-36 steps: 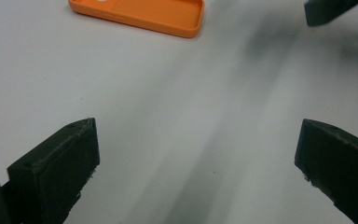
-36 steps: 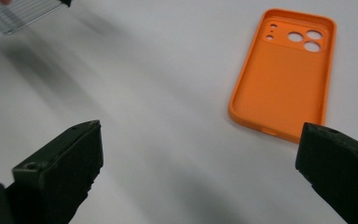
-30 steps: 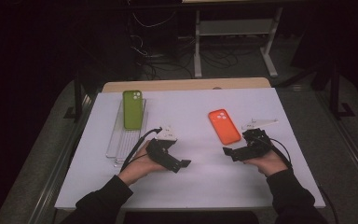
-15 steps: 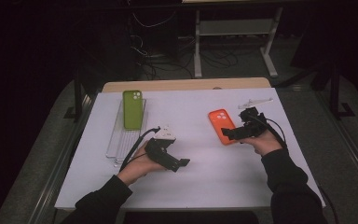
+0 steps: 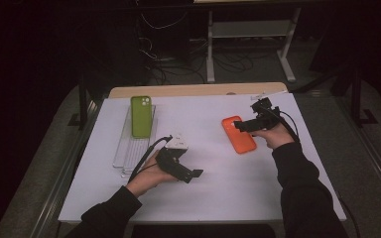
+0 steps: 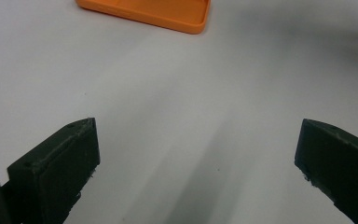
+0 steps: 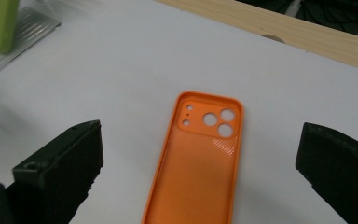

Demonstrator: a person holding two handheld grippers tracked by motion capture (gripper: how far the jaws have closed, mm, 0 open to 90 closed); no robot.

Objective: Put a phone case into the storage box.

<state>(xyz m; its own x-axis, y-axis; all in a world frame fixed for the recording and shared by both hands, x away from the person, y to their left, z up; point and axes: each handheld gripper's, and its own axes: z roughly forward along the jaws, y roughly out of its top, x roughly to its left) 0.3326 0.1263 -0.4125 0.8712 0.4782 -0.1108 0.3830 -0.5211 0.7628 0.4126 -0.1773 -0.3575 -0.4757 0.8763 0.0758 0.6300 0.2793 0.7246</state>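
Right gripper [image 5: 242, 126] is hovering over the orange phone case [image 5: 239, 135], jaws spread wide, gripping nothing; case is lying flat on the white table [image 5: 218, 163]. Left gripper [image 5: 191, 174] is resting nearby, jaws wide, empty.

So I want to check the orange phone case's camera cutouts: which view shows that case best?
The right gripper view: the orange phone case lies open side up between the jaws, with its lens holes plain. The high view shows the whole case, small, by the right gripper. The left gripper view catches one edge.
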